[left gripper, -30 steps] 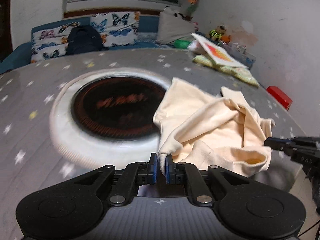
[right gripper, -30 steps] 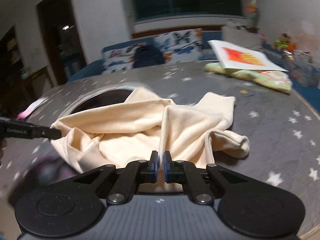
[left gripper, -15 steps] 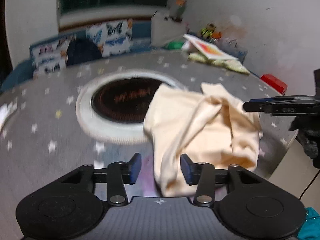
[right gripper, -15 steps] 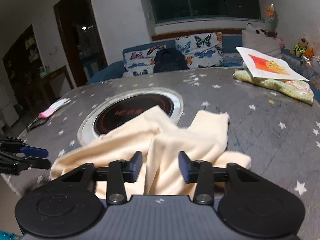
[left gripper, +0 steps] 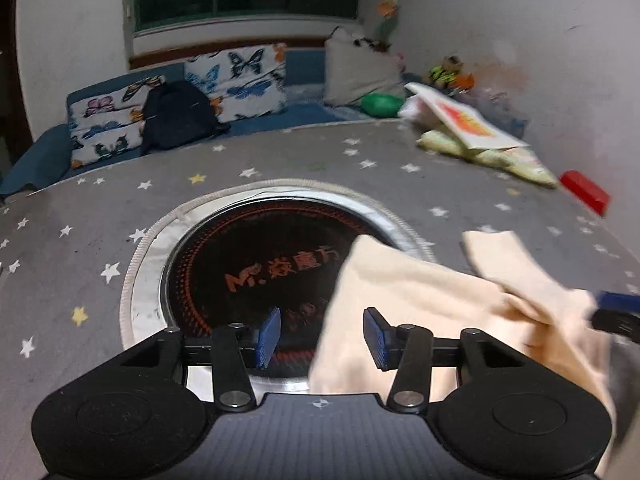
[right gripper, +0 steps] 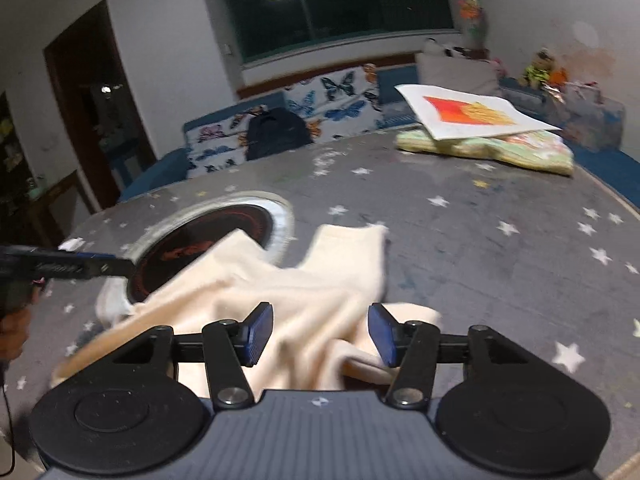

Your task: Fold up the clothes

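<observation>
A cream garment [left gripper: 432,304] lies crumpled on the grey star-patterned table, partly over the round black hotplate [left gripper: 256,272]. It also shows in the right wrist view [right gripper: 296,300]. My left gripper [left gripper: 320,336] is open and empty, held above the garment's left edge. My right gripper [right gripper: 320,332] is open and empty above the garment's near folds. The right gripper's tip [left gripper: 616,312] shows at the garment's right side in the left wrist view. The left gripper's finger [right gripper: 80,266] shows at the left of the right wrist view.
A folded green cloth with a printed sheet on top [right gripper: 480,136] lies at the table's far right. A red box [left gripper: 584,192] sits beyond the table's right edge. A sofa with butterfly cushions and a dark backpack [left gripper: 176,116] stands behind the table.
Both grippers were shut on the cream garment a second ago; both opened, let it go and rose above it. The garment has settled on the table.
</observation>
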The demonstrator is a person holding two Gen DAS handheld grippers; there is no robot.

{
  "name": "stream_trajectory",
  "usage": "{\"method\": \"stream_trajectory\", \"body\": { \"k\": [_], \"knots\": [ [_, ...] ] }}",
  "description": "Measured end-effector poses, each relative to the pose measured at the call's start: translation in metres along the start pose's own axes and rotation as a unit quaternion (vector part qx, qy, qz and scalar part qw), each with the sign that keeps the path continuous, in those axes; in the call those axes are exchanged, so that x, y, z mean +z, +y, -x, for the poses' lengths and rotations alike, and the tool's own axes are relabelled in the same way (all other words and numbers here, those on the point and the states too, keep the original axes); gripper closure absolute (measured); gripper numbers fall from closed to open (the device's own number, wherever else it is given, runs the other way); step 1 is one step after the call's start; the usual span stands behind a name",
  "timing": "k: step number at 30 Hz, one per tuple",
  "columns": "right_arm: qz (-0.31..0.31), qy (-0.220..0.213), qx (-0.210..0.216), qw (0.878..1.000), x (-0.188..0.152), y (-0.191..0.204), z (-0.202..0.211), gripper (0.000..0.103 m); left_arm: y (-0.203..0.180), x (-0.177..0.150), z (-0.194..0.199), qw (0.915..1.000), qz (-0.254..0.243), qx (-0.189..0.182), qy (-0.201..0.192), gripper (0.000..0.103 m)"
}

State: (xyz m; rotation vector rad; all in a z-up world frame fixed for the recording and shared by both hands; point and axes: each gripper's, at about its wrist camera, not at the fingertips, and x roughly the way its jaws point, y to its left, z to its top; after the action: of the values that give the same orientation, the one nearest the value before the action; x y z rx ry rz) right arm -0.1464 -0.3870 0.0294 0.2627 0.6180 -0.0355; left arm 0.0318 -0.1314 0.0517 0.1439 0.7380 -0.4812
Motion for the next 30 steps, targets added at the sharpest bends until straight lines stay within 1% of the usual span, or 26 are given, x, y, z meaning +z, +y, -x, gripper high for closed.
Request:
{"method": "stream_trajectory", "body": {
  "k": [4,7,10,13,14,15,16,17,18,19,22,26,30],
  "knots": [
    [-0.004,0.018,-0.008,1.000,-0.004,-0.009,-0.006,0.049,-0.008,-0.002,-0.032,0.9994,-0.025,-0.007,0.023,0.054],
    [0.000,0.030,-0.006,1.000,-0.008,-0.010,-0.014,0.049,-0.014,-0.005,-0.048,0.9987,-0.038,-0.003,0.033,0.054],
    [0.002,0.039,-0.006,0.999,-0.011,-0.011,-0.019,0.049,-0.016,-0.007,-0.053,0.9984,-0.041,-0.013,0.038,0.054],
    [0.002,0.046,-0.006,0.999,-0.014,-0.013,-0.023,0.049,-0.020,-0.007,-0.055,0.9980,-0.050,-0.018,0.035,0.055],
    [0.003,0.046,-0.006,0.999,-0.014,-0.013,-0.024,0.049,-0.020,-0.008,-0.055,0.9979,-0.050,-0.022,0.033,0.058],
    [0.005,0.047,-0.006,0.999,-0.014,-0.013,-0.024,0.049,-0.020,-0.007,-0.055,0.9978,-0.050,-0.028,0.033,0.066],
    [0.007,0.048,-0.006,0.999,-0.013,-0.012,-0.025,0.048,-0.020,-0.007,-0.055,0.9977,-0.049,-0.035,0.032,0.077],
    [0.010,0.049,-0.006,0.999,-0.013,-0.011,-0.026,0.048,-0.021,-0.007,-0.055,0.9976,-0.050,-0.037,0.031,0.082],
    [0.012,0.050,-0.006,0.999,-0.013,-0.010,-0.027,0.047,-0.022,-0.008,-0.054,0.9974,-0.054,-0.037,0.029,0.091],
    [0.017,0.051,-0.006,0.999,-0.012,-0.009,-0.029,0.047,-0.024,-0.008,-0.053,0.9974,-0.058,-0.031,0.027,0.094],
    [0.031,0.055,-0.006,0.998,-0.008,-0.003,-0.037,0.045,-0.023,-0.012,-0.051,0.9975,-0.067,-0.009,0.020,0.095],
    [0.054,0.056,0.002,0.997,-0.001,0.008,-0.054,0.044,-0.003,-0.017,-0.045,0.9987,-0.046,0.013,0.017,0.095],
    [0.077,0.058,0.021,0.995,0.011,0.025,-0.079,0.044,0.021,-0.022,-0.038,0.9981,-0.028,0.052,0.017,0.096]
  ]
}}
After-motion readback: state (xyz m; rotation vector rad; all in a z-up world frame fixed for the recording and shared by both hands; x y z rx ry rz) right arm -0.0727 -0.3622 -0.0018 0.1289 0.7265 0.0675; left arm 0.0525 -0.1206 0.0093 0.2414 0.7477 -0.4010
